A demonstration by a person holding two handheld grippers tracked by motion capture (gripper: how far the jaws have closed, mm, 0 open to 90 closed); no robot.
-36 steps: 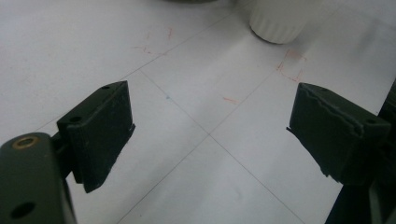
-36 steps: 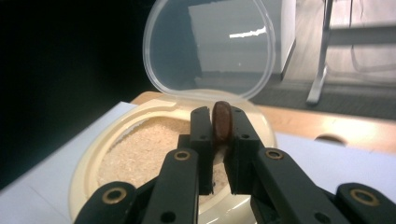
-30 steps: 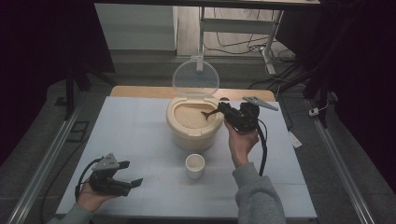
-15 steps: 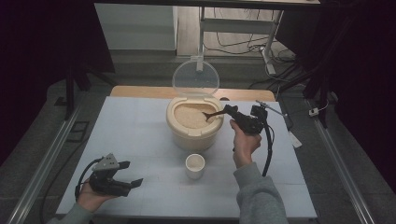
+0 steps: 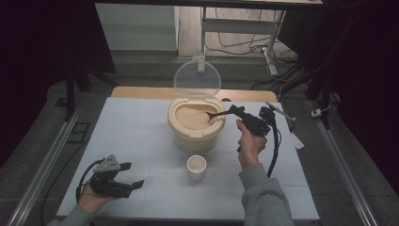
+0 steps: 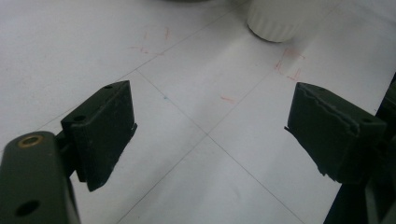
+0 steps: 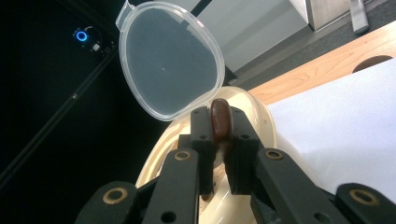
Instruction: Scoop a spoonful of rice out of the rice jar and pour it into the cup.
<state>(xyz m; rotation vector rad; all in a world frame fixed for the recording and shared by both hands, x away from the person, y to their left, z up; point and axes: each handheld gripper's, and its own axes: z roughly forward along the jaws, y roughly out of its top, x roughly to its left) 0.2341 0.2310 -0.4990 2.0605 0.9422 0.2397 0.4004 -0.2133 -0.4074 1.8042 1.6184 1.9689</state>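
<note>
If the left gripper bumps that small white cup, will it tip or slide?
The small white cup looks light, so it would probably slide on the smooth white table. It stands upright on a broad base, so tipping seems unlikely. Its ribbed wall should grip well.

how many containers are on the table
2: a cream bin of rice with its clear lid raised, mid-table, and a small white cup just in front of it. None looks hidden.

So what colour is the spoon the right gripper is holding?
Dark reddish brown. The spoon shows best in the right gripper view, clamped in the right gripper.

Cup [image 5: 196, 166] before rice bin [image 5: 195, 123]
</note>
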